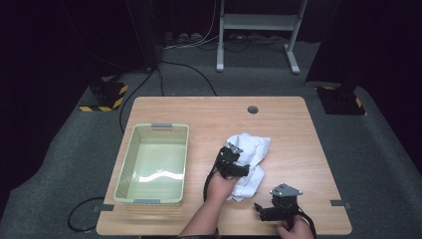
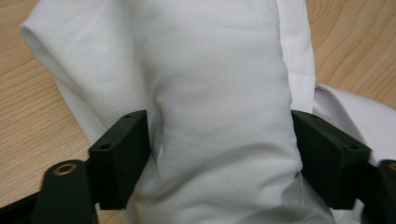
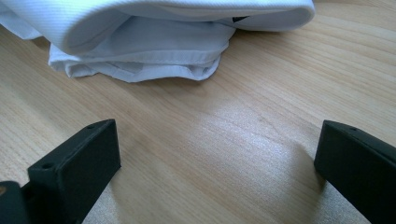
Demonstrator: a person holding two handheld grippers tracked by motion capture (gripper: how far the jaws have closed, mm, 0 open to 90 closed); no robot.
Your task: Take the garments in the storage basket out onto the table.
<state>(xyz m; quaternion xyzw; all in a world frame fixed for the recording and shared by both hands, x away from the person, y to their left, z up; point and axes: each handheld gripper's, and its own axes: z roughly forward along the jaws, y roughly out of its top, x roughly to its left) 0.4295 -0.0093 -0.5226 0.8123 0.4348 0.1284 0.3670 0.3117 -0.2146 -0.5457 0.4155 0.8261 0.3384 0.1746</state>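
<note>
A: Where do we stand with the white cloth point(image 1: 249, 162)?

B: It lies crumpled on the table point(image 1: 288, 119), right of the pale green basket point(image 1: 127, 169) and apart from it. Our left gripper point(image 1: 242, 169) is on its near left part. In the left gripper view a thick fold point(image 2: 219, 116) bulges between the jaws, which stand wide; whether the pads press it or only flank it, we cannot tell.

A: And the other one?

B: Our right gripper point(image 1: 258, 208) rests near the table's near edge, jaws apart with only bare wood between them, the cloth's hem point(image 3: 140, 70) a little way ahead.

A: So how much is done?

B: Little, we judge. If the cloth is meant for the basket, all the carrying is left; the basket holds nothing.

A: Room to move?

B: Plenty. The far and right parts of the table are bare, and the way left to the basket is open. We'd watch its near wall and the table's near edge, close by the right hand point(image 1: 294, 230).
</note>
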